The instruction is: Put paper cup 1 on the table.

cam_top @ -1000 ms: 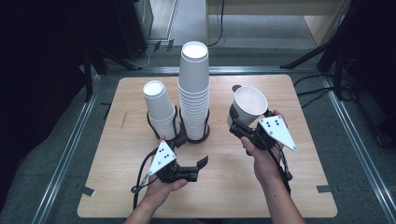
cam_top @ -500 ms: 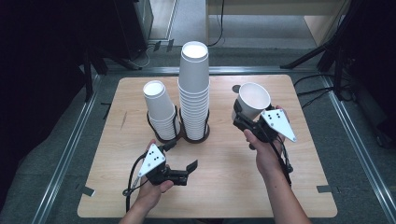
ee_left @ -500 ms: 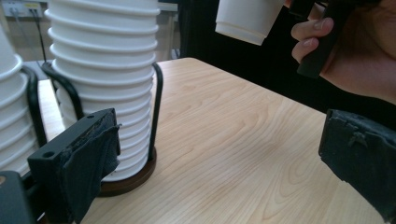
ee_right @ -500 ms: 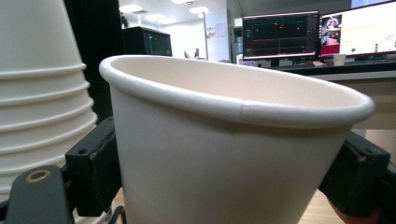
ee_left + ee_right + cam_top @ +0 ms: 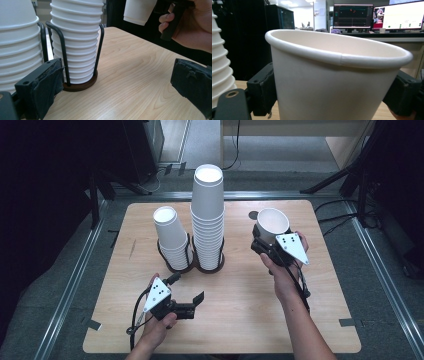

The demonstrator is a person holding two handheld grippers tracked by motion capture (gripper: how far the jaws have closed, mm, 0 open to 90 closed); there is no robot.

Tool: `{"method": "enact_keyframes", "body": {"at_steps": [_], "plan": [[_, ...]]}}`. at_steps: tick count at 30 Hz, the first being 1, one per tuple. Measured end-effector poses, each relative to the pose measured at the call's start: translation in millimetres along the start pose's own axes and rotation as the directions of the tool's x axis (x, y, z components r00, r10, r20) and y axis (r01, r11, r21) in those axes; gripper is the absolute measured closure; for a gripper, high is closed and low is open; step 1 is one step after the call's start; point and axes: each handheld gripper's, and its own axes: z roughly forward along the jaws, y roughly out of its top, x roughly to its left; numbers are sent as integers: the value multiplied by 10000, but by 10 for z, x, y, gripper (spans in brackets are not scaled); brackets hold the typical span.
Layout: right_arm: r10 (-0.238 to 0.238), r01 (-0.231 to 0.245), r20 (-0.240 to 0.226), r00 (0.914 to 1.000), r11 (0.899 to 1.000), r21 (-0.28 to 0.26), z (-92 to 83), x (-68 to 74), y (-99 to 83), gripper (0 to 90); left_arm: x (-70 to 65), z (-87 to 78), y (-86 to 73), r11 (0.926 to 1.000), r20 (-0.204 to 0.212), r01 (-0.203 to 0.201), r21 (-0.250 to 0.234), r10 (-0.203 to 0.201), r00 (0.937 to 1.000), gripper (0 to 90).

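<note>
Right gripper (image 5: 265,237) was closed on a single paper cup (image 5: 272,224), mouth up, held above the right side of the wooden table (image 5: 240,320). In the right gripper view the cup (image 5: 332,82) sat between the two black jaws, one pressed against each side of its wall, rim tilted slightly.

Left gripper (image 5: 187,292) was near the front of the table, jaws spread wide with nothing between them. In the left gripper view its pads (image 5: 47,85) stood far apart over bare wood, aimed toward the racks.

Two stacks of white cups stood at mid-table, each in a black wire holder on a round dark base. The tall stack (image 5: 208,215) was at centre; the short stack (image 5: 172,237) stood just beside it on its left. The left gripper view showed the tall stack's holder (image 5: 80,83) resting flat on the wood, wire uprights running up the stack's sides.

The held cup was well apart from both stacks, to the right of the tall one.
</note>
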Motion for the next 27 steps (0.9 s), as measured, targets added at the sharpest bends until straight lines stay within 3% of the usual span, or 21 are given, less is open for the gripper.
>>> {"method": "enact_keyframes", "body": {"at_steps": [15,21,27], "plan": [[38,-63,362,9993,9976,693,298,-125,-275,130,62,8,-31,9998,-225,148,129,-145,9996,0],[-285,222,492,9984,9921,1232,419,-144,-407,130,62,8,-32,9998,-257,144,146,-140,9996,0],[-405,243,920,9949,9850,1710,534,-184,-522,128,69,16,-39,9997,-284,175,187,-170,9995,0]]}}
